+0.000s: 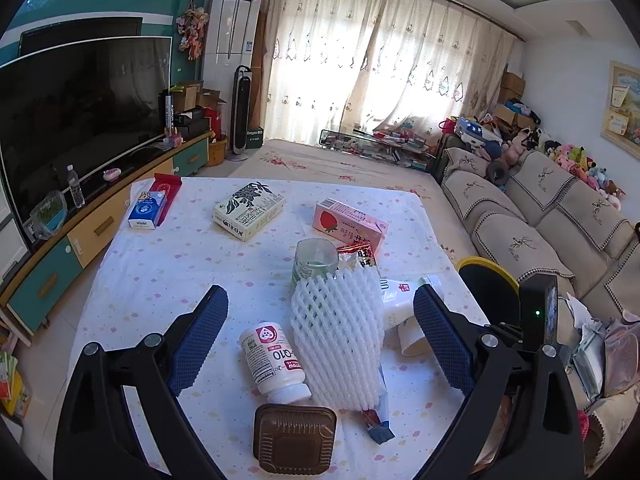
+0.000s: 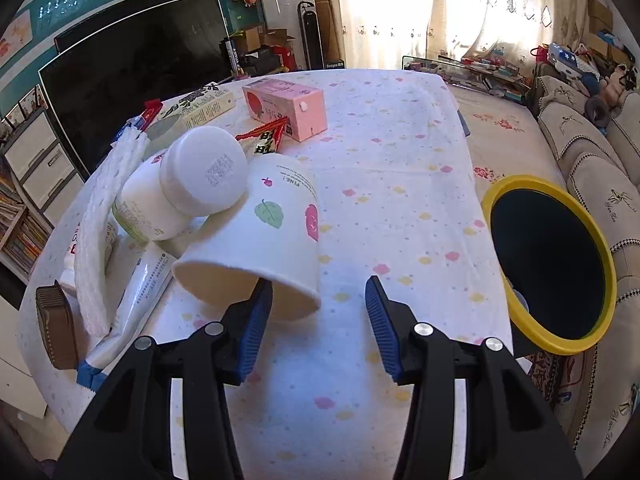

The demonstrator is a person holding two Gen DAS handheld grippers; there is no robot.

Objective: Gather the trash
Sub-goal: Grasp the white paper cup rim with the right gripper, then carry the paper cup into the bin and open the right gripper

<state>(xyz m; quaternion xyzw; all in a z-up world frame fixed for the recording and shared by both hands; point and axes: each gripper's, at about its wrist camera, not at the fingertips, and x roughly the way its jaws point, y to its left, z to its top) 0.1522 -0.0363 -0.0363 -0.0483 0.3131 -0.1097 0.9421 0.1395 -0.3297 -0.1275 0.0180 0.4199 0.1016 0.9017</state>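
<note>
Trash lies in a loose heap on a table (image 1: 160,264) draped in a white cloth with small coloured dots. In the left wrist view the left gripper (image 1: 320,340) fills the bottom of the frame, its blue-padded fingers spread wide with nothing between them that they grip; a white foam fruit net (image 1: 340,340) lies in the middle of the gap, a white supplement bottle (image 1: 272,360) on its side just left of it, and a brown plastic tray (image 1: 294,436) at lower centre. Behind the net stand a clear cup (image 1: 316,262) and a crumpled red snack wrapper (image 1: 356,256); farther up the frame lie a pink strawberry carton (image 1: 348,222), a cream box with dark leaf print (image 1: 250,210), and at upper left a blue tissue pack (image 1: 148,210). In the right wrist view the right gripper (image 2: 318,324) is also open and empty, its left pad at the rim of a tipped paper cup (image 2: 264,240) with a green leaf print, though whether it touches the rim is hard to tell. A white capped bottle (image 2: 188,184) leans against that cup at centre left. At the right edge of that frame a yellow-rimmed bin (image 2: 548,264) with a dark inside stands just beside the table.
</note>
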